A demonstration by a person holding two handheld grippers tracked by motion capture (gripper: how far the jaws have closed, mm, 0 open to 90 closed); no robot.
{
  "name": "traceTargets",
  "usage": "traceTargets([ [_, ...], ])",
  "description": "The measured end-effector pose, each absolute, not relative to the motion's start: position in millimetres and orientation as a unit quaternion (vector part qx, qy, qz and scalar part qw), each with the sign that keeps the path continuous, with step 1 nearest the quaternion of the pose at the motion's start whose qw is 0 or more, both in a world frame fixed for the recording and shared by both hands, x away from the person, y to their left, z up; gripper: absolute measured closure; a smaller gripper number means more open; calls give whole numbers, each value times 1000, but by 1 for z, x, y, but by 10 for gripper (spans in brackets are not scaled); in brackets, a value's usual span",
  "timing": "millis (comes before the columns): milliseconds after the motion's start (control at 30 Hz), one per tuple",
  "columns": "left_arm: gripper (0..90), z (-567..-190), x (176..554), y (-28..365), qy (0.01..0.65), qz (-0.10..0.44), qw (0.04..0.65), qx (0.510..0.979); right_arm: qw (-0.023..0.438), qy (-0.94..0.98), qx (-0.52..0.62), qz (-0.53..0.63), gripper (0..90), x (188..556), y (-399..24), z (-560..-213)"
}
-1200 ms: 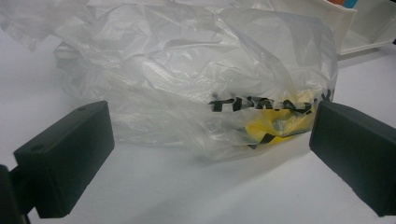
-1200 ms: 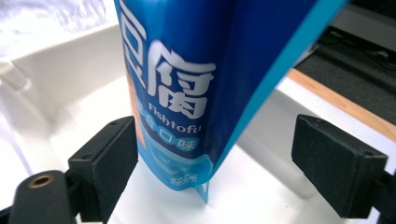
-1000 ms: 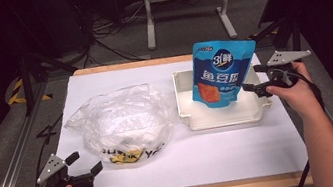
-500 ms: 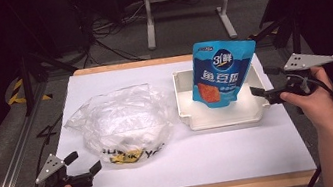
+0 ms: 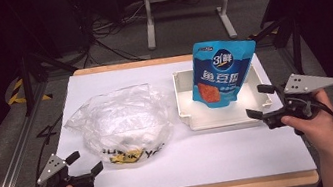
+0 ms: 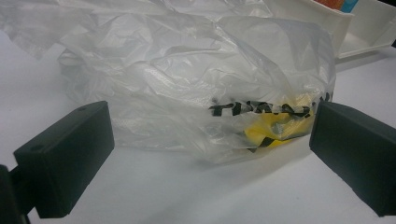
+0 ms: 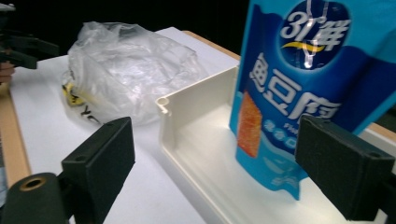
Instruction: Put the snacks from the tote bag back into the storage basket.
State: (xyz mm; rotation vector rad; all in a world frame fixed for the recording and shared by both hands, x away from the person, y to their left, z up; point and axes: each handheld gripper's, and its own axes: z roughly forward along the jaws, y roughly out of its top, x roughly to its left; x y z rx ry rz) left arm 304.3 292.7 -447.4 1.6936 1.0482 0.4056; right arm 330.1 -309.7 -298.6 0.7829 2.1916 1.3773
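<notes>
1. The right gripper (image 5: pixel 260 102) is standing with its jaws spread wide and nothing between the pads; it is hovering just off the near right corner of the white tray (image 5: pixel 188 115), apart from it.
2. In the right gripper view the same jaws are framing the blue snack pouch (image 7: pixel 299 93) from a little way off, and neither pad is touching it.
3. The blue snack pouch (image 5: pixel 221 72) is standing upright inside the tray, leaning toward the tray's far wall, its orange window facing the person.
4. The left gripper (image 5: pixel 85 163) is resting at the near left corner of the table (image 5: pixel 244 147), jaws also wide apart and empty, pointing toward the clear plastic bag (image 5: pixel 121 123).
5. In the left gripper view the clear plastic bag (image 6: pixel 187 79) is lying crumpled just beyond the open jaws, with black lettering and a yellow patch showing through its near side; the pads are not touching it.
6. The bag is sitting on the white table surface left of the tray, just beside it.
7. Each gripper is being held by a hand, the right hand (image 5: pixel 313 123) at the table's right edge.
</notes>
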Motion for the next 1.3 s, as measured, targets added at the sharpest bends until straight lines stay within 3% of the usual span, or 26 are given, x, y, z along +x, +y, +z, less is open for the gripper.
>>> traceTargets([
  [467,6,-447,304,293,438,170,527,708,200,793,273,507,117,314,-285,-333],
  [1033,4,-446,298,291,399,193,548,709,182,763,305,540,87,331,-275,-416],
  [1300,5,-448,300,293,407,188,548,706,173,765,316,534,81,333,-276,-435],
])
